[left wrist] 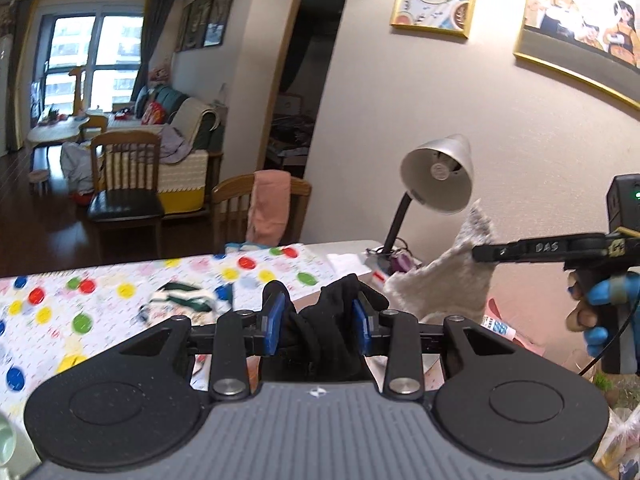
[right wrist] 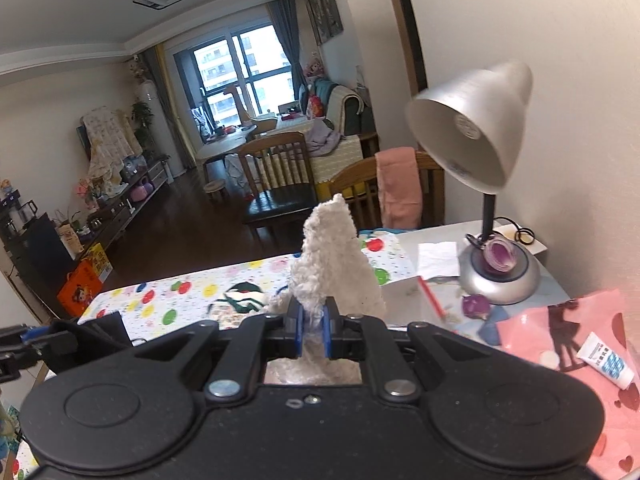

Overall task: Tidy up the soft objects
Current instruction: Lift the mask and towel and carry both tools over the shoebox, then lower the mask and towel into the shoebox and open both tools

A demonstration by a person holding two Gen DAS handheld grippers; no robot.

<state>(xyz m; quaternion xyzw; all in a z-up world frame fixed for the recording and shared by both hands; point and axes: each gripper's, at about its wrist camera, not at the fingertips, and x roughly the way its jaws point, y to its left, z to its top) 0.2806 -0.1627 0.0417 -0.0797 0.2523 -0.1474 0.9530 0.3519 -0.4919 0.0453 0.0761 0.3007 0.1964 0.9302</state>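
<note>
At the bottom centre of my left wrist view, my left gripper [left wrist: 318, 320] has its jaws clamped on a bunched black cloth [left wrist: 332, 320], which fills the gap between the blue pads and spills toward the camera. At the bottom centre of my right wrist view, my right gripper [right wrist: 313, 330] has its jaws pressed together on a fluffy white cloth [right wrist: 334, 264]; the fabric stands up from the pads in a peak toward the middle of the frame. The left view shows that same white cloth [left wrist: 444, 280] at right of centre, hanging from the right gripper's fingers, with a blue-gloved hand [left wrist: 600, 308] on the handle at the right edge. Just beyond both grippers lies the desk [right wrist: 444, 236], covered on its left part by a white sheet with coloured dots [left wrist: 100, 300]. A green-and-white striped item [left wrist: 188, 300] lies on that sheet, left of centre in the left view, blurred. At the lower right of the right view I see a pink sheet [right wrist: 568, 320] with a small white tube [right wrist: 608, 364] on it. Further back on the desk, a silver lamp [right wrist: 480, 128] stands by the wall, its shade filling the upper right. Behind the desk, a wooden chair [right wrist: 360, 184] has a pink towel [right wrist: 400, 188] draped over its back.
</note>
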